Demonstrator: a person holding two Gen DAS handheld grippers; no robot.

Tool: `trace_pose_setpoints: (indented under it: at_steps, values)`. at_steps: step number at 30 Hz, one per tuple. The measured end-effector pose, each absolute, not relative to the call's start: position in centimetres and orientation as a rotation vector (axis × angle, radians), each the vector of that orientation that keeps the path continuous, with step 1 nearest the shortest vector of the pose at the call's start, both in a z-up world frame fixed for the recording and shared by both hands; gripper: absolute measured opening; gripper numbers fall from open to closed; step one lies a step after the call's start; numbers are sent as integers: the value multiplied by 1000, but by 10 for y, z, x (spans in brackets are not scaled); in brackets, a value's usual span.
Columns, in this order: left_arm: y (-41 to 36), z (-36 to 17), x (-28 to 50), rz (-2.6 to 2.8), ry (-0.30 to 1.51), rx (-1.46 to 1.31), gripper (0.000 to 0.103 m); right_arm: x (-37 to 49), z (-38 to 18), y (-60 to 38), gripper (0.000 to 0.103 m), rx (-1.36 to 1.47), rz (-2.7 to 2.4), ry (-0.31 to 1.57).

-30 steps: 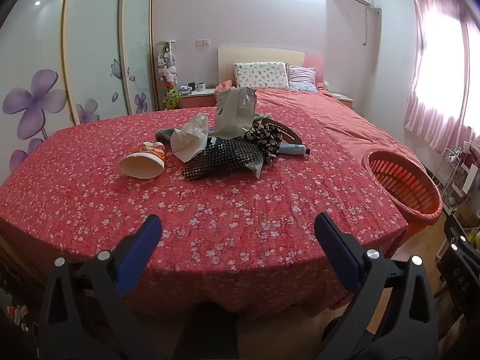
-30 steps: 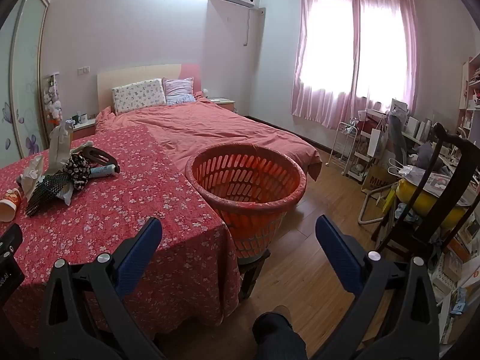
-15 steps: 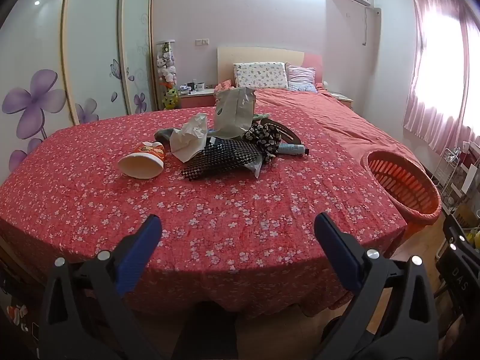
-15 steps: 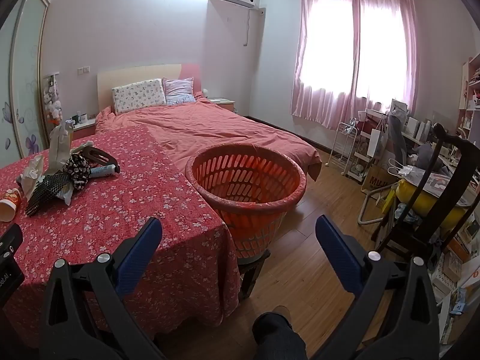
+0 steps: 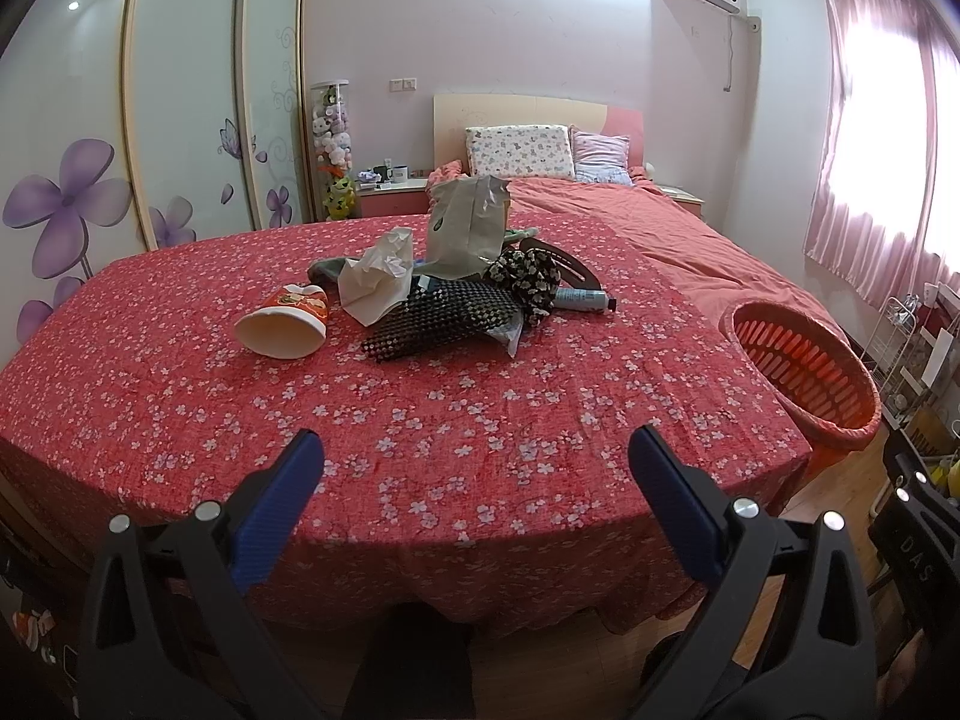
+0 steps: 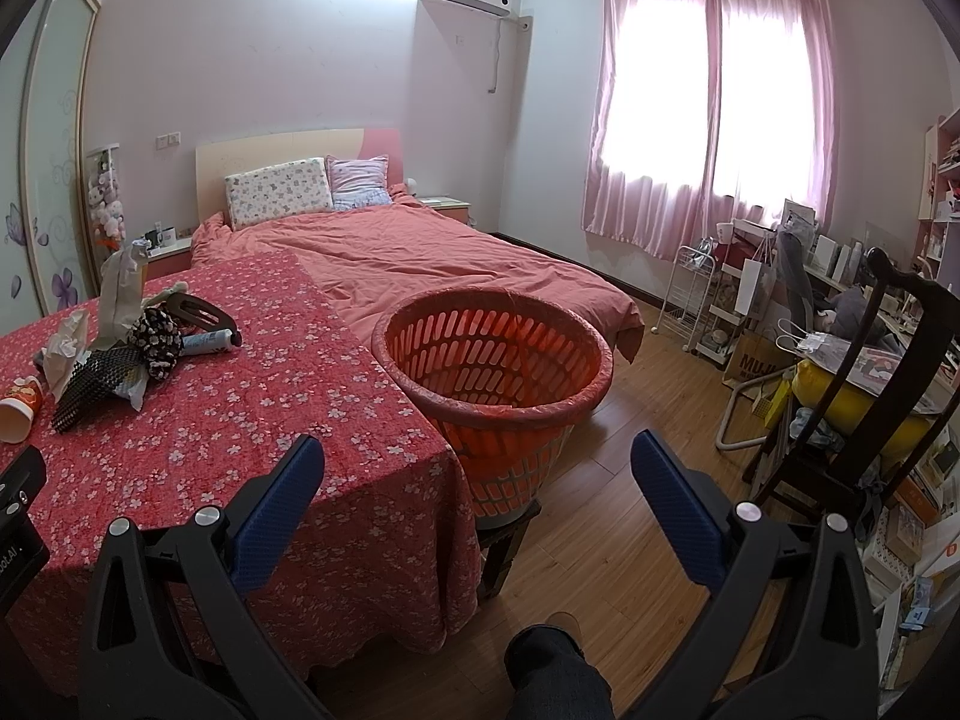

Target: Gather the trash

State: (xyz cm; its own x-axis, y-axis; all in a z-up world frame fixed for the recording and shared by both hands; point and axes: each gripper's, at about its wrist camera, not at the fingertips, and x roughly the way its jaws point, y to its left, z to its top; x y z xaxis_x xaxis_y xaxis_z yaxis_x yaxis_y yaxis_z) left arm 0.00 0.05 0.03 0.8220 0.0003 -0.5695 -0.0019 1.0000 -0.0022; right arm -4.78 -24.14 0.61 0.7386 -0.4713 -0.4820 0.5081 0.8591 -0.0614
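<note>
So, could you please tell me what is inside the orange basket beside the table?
The orange basket looks empty: only its slotted walls and part of its floor show in the right wrist view. Its near rim hides the front of the bottom, so something small there could go unseen.

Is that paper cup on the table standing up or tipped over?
Tipped over. The paper cup lies on its side on the floral tablecloth, its open white mouth facing the camera, left of the trash pile.
</note>
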Motion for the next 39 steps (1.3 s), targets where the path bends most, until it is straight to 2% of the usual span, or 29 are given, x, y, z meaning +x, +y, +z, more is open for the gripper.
trace_pose_setpoints:
  at_steps: [39]
  values:
    - [1,0,0,0,608,-3,99,-48,4,-242,101,76,-538,510]
